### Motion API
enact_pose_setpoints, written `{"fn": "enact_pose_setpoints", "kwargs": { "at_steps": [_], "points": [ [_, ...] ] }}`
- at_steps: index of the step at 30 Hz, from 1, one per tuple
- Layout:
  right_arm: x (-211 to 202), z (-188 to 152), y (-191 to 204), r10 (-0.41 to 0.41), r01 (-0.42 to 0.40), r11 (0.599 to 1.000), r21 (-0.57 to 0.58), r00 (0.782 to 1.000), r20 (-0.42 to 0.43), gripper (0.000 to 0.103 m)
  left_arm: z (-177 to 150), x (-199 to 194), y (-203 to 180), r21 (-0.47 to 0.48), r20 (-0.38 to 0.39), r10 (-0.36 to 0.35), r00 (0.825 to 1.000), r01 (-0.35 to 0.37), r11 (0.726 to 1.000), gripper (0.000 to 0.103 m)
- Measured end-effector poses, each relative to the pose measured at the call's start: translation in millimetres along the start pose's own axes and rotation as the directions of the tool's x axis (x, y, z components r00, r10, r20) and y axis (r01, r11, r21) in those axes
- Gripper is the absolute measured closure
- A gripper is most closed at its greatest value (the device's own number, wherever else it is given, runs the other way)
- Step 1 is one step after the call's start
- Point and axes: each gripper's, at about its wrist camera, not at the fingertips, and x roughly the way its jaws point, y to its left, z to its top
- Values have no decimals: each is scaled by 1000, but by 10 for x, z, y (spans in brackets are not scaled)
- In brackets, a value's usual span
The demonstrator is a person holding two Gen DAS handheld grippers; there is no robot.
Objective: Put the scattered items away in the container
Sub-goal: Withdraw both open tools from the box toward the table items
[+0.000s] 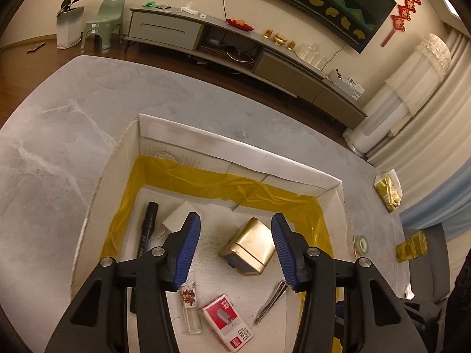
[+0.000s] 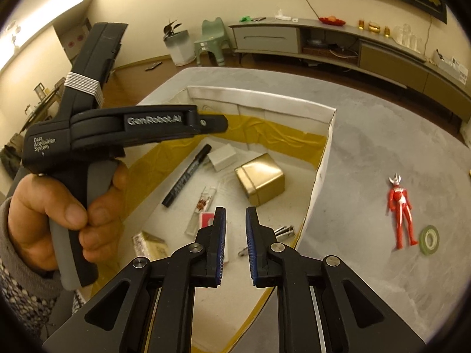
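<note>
Grey table, box rim beneath both empty grippers, left wide, right seemingly part-spread.

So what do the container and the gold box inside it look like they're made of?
The container looks like white cardboard: matte walls with creased corners, and glossy yellow tape along the base. The gold box appears to be metal tin: brushed sheen, rounded edges, soft reflections.
</note>
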Motion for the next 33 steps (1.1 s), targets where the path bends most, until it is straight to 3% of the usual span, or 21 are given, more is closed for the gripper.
{"fn": "enact_pose_setpoints", "kwargs": {
  "at_steps": [9,22,33],
  "points": [
    [-67,-127,110,34,-34,999,-2,999,-31,82,-234,-313,143,5,-16,46,999,-46,999,51],
    [-207,-327,300,49,-49,999,-5,998,-46,78,-810,-656,-210,164,-34,76,997,-69,984,51],
    [-388,-526,356,50,-50,999,6,998,-37,77,-1010,-875,-405,200,-4,87,996,-84,976,51]
  ]
}}
